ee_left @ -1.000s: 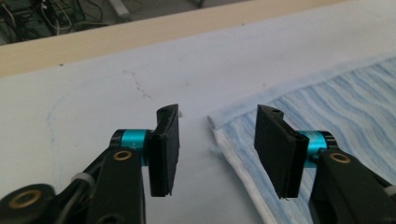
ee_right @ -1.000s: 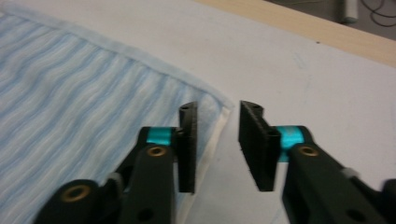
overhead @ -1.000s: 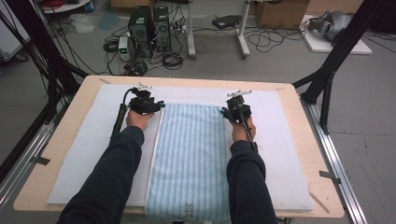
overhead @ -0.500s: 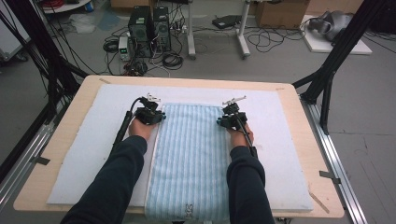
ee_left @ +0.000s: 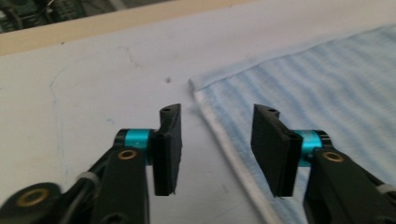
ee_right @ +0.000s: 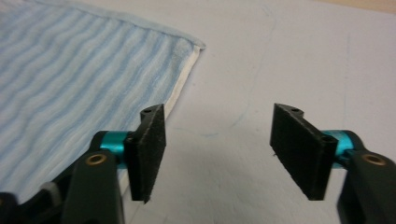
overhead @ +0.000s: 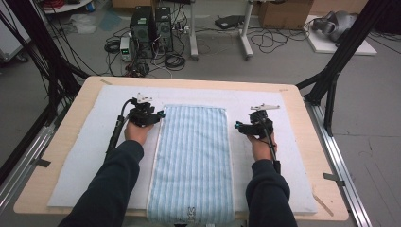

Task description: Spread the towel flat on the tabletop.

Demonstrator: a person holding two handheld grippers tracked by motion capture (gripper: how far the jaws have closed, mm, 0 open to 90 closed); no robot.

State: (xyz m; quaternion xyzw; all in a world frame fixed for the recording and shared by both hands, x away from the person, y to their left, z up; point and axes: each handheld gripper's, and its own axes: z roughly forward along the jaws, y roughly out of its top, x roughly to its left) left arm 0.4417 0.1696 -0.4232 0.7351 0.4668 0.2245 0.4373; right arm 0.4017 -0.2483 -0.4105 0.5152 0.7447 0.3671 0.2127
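Fingers [ee_left: 170, 147] of the left gripper [overhead: 158, 115] are seen spread apart with nothing clamped; the jaws have just been opening, and the white hem of the striped towel [overhead: 194, 161] runs up through the gap between them, untouched by either pad. Just beyond those fingers the towel's far left corner [ee_left: 194, 85] is found, lying flat on the white mat [overhead: 90, 142]. Fingers [ee_right: 149, 149] of the right gripper [overhead: 236, 126] are likewise parted and have just been opening; bare mat is seen between them, while the towel's edge passes beside the left one and its far right corner [ee_right: 200, 45] lies ahead of it. Both corners appear to have been let go on purpose, so that the folded towel is left flat and square along the middle of the desk [overhead: 302, 118]. Beyond the far edge, cables and computer boxes [overhead: 151, 28] are seen on the floor.
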